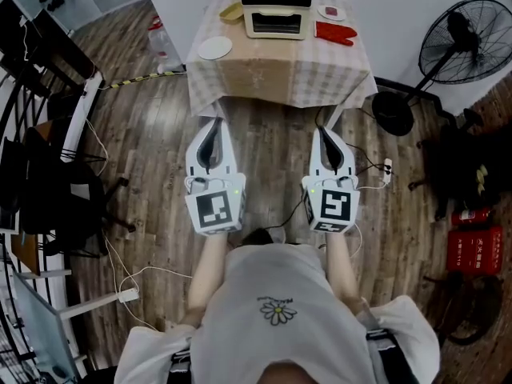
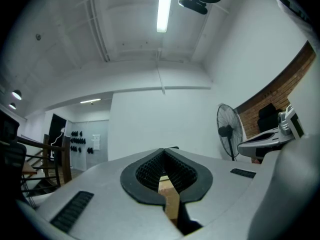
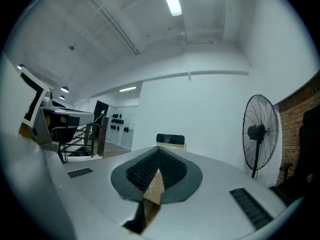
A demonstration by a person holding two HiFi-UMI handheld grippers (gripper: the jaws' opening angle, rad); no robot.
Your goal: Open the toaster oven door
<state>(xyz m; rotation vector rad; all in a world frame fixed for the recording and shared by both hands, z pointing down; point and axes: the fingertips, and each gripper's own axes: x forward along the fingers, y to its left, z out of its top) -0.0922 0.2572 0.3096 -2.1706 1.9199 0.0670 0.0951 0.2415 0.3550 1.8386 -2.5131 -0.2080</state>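
Status of the workpiece: the toaster oven [image 1: 276, 10] stands at the far edge of the table [image 1: 280, 74], against the white wall, with its front facing the person. Its door [image 1: 276, 25] is shut, upright and flush with the body. No gripper touches it.

Items on the table:
- A white plate [image 1: 215, 48] lies at the left, near the front of the toaster oven.
- A red oven mitt [image 1: 334, 34] lies just to the right of the toaster oven.
- A small dish [image 1: 331, 11] lies behind the mitt, near the wall.

Gripper positions: both grippers are held over the wooden floor [image 1: 272, 158], short of the near table edge and well apart from the toaster oven. The left gripper [image 1: 215, 125] points toward the left part of the table. The right gripper [image 1: 324, 131] points toward the right part.

Jaw state: in the left gripper view, the left gripper [image 2: 163, 150] has its ribbed pads together at the tips, with no object clamped. In the right gripper view, the right gripper [image 3: 159, 149] is likewise closed and empty. The toaster oven [image 3: 170, 139] appears just beyond its jaw tips.

Surroundings: a pedestal fan [image 1: 466, 43] stands on the floor to the right of the table.
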